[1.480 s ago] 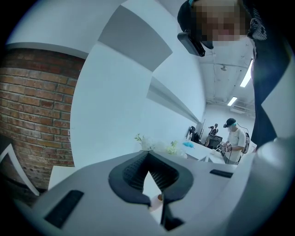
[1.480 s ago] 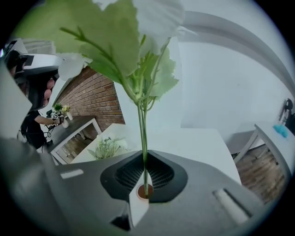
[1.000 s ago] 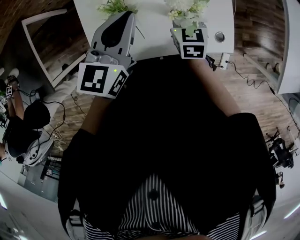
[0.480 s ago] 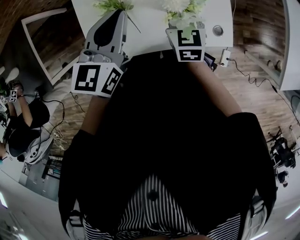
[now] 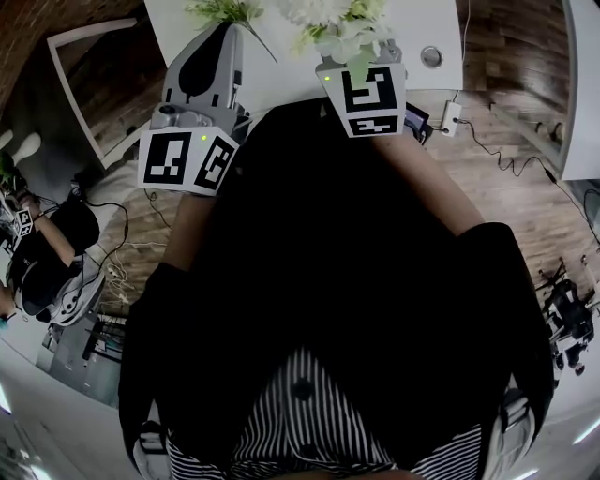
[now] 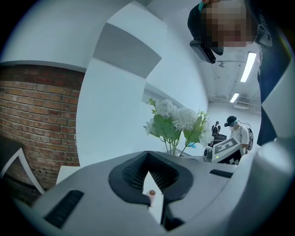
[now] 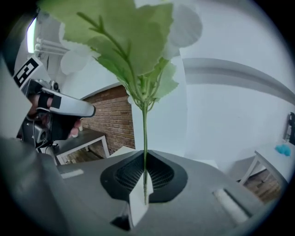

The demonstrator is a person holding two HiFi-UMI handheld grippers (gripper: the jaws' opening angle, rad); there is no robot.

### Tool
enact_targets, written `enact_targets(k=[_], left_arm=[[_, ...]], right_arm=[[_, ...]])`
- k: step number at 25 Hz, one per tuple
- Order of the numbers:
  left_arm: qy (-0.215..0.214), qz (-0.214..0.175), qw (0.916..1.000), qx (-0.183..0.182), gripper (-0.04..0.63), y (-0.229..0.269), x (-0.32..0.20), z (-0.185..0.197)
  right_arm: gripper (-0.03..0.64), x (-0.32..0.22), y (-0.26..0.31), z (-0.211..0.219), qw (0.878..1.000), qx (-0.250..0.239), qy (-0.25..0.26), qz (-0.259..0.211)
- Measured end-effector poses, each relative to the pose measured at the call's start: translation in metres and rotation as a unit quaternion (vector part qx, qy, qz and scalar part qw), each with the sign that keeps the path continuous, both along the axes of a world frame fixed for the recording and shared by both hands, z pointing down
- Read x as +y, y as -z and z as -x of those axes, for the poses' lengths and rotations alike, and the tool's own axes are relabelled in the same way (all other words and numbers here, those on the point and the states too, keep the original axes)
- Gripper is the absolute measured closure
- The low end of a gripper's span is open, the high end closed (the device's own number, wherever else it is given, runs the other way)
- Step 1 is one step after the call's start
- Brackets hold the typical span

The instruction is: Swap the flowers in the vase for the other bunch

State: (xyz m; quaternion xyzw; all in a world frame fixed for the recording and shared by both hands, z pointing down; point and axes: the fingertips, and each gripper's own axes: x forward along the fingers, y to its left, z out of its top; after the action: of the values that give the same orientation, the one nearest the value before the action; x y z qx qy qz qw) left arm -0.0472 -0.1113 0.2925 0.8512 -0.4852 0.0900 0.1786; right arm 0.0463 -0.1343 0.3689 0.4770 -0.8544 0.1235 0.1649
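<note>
My right gripper (image 7: 144, 193) is shut on the thin green stem (image 7: 144, 138) of a white-flowered bunch (image 5: 323, 11), which it holds upright in the air; broad leaves (image 7: 124, 37) fill the top of the right gripper view. The left gripper view shows the same bunch (image 6: 177, 120) to its right, above the right gripper (image 6: 225, 148). No vase shows in any view. My left gripper (image 6: 152, 196) has its jaws almost together, with a small pinkish stub between them. In the head view the left gripper (image 5: 228, 26) points at a second, greener bunch (image 5: 217, 8) on the white table (image 5: 291, 66).
A round silver object (image 5: 431, 56) sits at the table's right edge. A white frame (image 5: 66, 66) stands to the left over a wooden floor with cables. A seated person (image 5: 37, 253) is at far left, another person (image 6: 237, 133) in the background, and a brick wall (image 6: 37, 115) behind.
The right gripper has risen with the white bunch, so its marker cube and the flowers sit closer to the head camera. The left gripper has hardly moved.
</note>
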Motion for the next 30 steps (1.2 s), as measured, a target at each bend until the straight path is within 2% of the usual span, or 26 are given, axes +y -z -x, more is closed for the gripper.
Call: enact_targets(k=[3, 7, 14, 17, 19, 22, 26, 30], left_arm=[[0.008, -0.004, 1.0, 0.002, 0.592, 0.001, 0.003, 0.003], [0.027, -0.009, 0.9996, 0.008, 0.592, 0.006, 0.017, 0.031], [0.07, -0.018, 0.9973, 0.011, 0.592, 0.011, 0.032, 0.038], [0.091, -0.019, 0.9955, 0.015, 0.592, 0.011, 0.034, 0.059], [0.108, -0.019, 0.9938, 0.02, 0.592, 0.01, 0.034, 0.077], [0.13, -0.021, 0.991, 0.025, 0.592, 0.01, 0.035, 0.097], [0.153, -0.021, 0.9875, 0.03, 0.592, 0.005, 0.034, 0.114], [0.171, -0.015, 0.9845, 0.037, 0.592, -0.005, 0.033, 0.128]], right_arm=[[0.601, 0.005, 0.004, 0.016, 1.0, -0.004, 0.026, -0.003], [0.601, 0.019, 0.01, 0.058, 0.998, -0.009, 0.066, 0.0], [0.601, 0.03, 0.013, 0.072, 0.993, -0.021, 0.12, 0.009], [0.601, 0.031, 0.008, 0.092, 0.989, -0.027, 0.144, 0.03], [0.601, 0.029, -0.002, 0.107, 0.985, -0.032, 0.159, 0.058], [0.601, 0.026, -0.028, 0.116, 0.977, -0.041, 0.167, 0.126], [0.601, 0.014, -0.069, 0.113, 0.962, -0.062, 0.147, 0.223], [0.601, 0.005, -0.108, 0.111, 0.945, -0.066, 0.126, 0.293]])
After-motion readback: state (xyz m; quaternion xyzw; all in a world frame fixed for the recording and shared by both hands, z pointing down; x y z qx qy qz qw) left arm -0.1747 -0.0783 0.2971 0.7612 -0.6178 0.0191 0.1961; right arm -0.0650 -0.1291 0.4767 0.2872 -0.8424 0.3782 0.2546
